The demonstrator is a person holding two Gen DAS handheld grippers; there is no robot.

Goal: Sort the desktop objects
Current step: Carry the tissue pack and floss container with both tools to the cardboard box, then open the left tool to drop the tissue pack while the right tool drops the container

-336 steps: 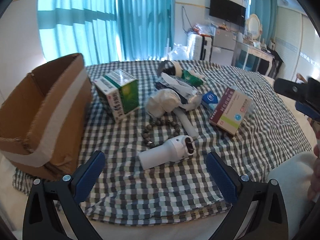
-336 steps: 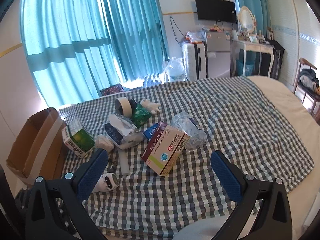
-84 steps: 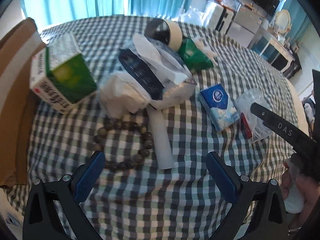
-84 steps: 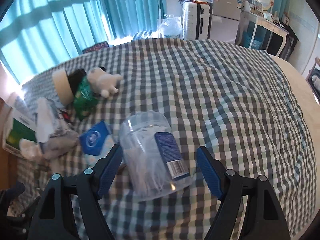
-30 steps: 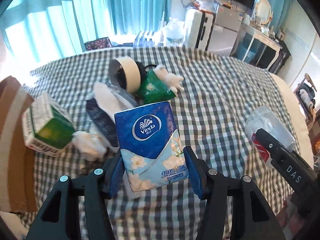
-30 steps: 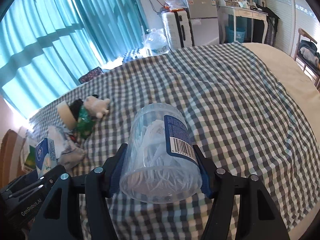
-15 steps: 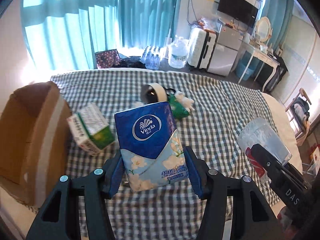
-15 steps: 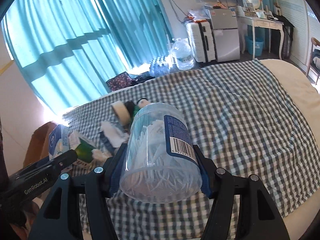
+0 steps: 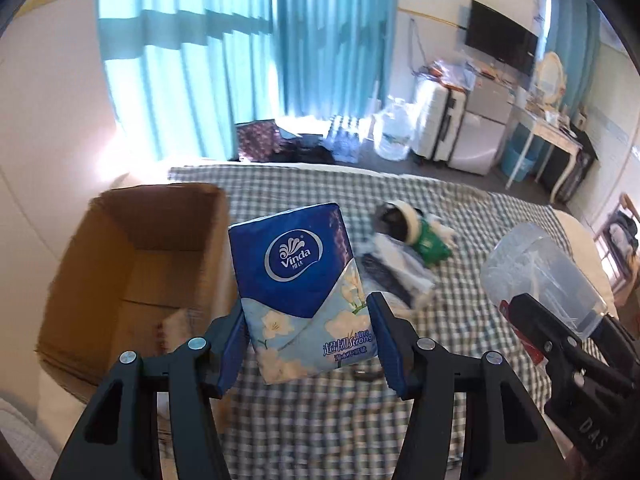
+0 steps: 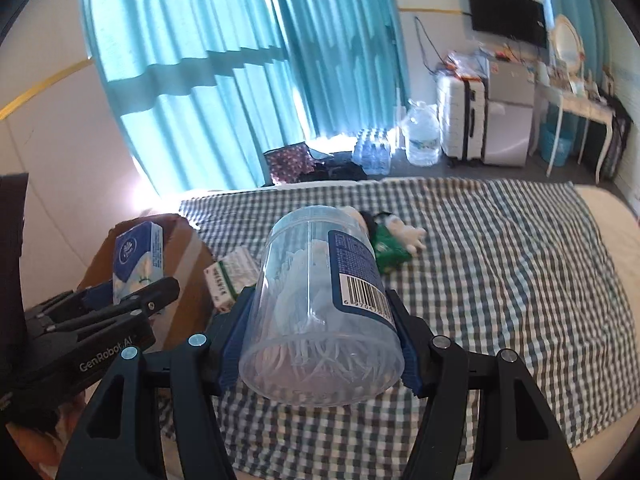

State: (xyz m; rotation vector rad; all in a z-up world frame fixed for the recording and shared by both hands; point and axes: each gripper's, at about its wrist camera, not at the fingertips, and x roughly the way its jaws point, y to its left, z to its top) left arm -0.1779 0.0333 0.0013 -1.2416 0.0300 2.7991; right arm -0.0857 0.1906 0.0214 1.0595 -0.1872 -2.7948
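Box [image 9: 132, 264]: open, far left on the checked cloth [image 9: 320, 412].
Left gripper [image 9: 306, 346]: clenched on tissue pack [image 9: 300, 288], upright, beside the box.
Right gripper [image 10: 318, 350]: grasping clear jar [image 10: 320, 308], raised above the cloth.

Daylight glows through the teal curtains [image 9: 224, 60], glaring white at their foot. The checked bedspread [image 9: 320, 412] is motion-blurred in the left view. Fisheye bending and dark corners frame both.

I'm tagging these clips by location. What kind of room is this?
Probably a bedroom or hotel-style room: a bed under a checked blanket, a wall-mounted TV, a suitcase and a dressing table with an oval mirror.
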